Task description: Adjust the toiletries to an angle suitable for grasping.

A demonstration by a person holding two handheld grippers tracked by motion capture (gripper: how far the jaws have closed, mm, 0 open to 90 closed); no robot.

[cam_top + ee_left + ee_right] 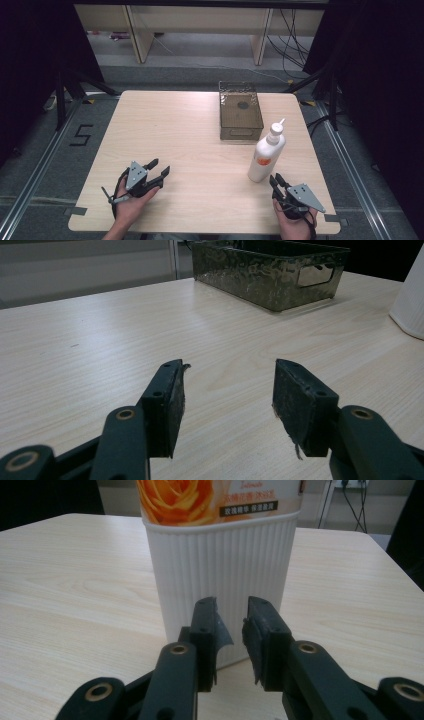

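White ribbed plastic makes up the bottle [266, 154], which stands upright near the right edge of the pale wooden desk [190, 150], its nozzle cap on and an orange rose label on its side. The right claw [278, 183] sits just in front of its base, jaws narrowly parted with nothing between them; the gap looks too small to take the bottle's width, so I judge it would need to widen before a grasp. The left claw [159, 170] rests low over bare desk, well apart from the bottle, jaws wide and empty, probably waiting its turn. Behind the bottle sits a dark textured metal basket [241, 117] with handle cut-outs; it appears empty, a likely destination.
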